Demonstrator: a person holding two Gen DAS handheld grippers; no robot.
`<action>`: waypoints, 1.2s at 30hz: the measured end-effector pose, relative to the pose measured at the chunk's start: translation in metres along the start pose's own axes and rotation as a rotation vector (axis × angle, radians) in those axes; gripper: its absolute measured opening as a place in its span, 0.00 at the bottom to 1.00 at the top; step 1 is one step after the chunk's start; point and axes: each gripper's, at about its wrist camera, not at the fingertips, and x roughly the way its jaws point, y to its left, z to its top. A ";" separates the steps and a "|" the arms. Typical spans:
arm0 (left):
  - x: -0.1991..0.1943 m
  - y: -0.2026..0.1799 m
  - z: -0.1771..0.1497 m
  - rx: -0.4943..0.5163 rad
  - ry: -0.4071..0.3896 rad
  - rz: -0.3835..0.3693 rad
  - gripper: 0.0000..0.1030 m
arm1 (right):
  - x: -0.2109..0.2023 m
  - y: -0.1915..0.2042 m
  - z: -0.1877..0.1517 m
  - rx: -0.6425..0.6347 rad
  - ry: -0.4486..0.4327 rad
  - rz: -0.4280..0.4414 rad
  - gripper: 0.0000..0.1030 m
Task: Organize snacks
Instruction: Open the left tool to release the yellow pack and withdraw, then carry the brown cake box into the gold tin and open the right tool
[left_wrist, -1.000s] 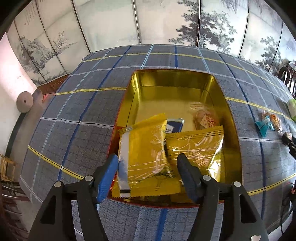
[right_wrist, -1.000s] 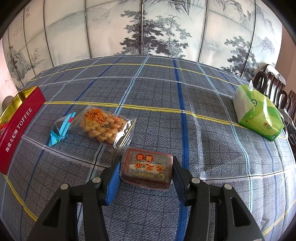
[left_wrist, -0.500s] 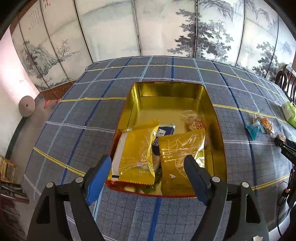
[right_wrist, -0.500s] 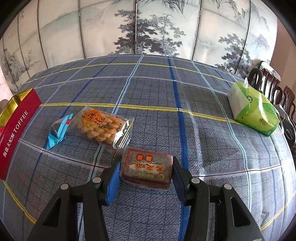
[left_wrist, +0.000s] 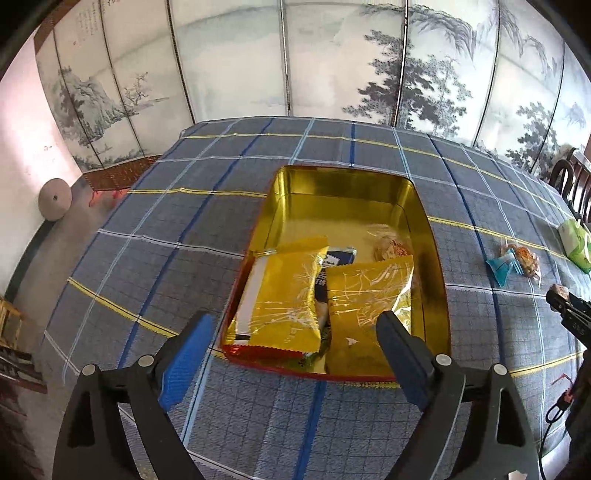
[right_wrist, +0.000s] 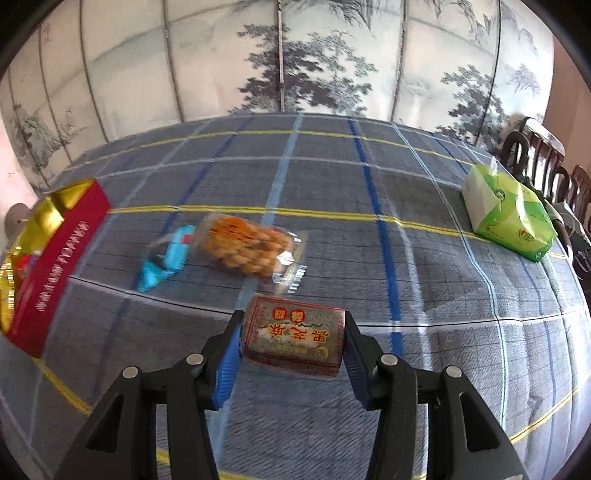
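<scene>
Brown snack pack (right_wrist: 293, 338) between right fingers (right_wrist: 226, 363)

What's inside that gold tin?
The tin holds two yellow packets, a clear bag of snacks and a dark blue packet, mostly covered by the yellow ones.

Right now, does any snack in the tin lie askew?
Yes. In the gold tin, the left yellow packet sticks out over the near rim instead of lying flat inside. The right yellow packet leans too.
</scene>
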 end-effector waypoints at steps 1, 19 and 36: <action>0.000 0.001 0.000 -0.004 0.000 -0.001 0.87 | -0.003 0.006 0.001 -0.008 -0.005 0.009 0.49; -0.010 0.044 -0.015 -0.079 0.002 0.043 0.88 | -0.032 0.161 0.019 -0.267 -0.059 0.247 0.49; -0.017 0.077 -0.029 -0.131 0.008 0.090 0.88 | -0.018 0.242 0.028 -0.399 -0.036 0.278 0.49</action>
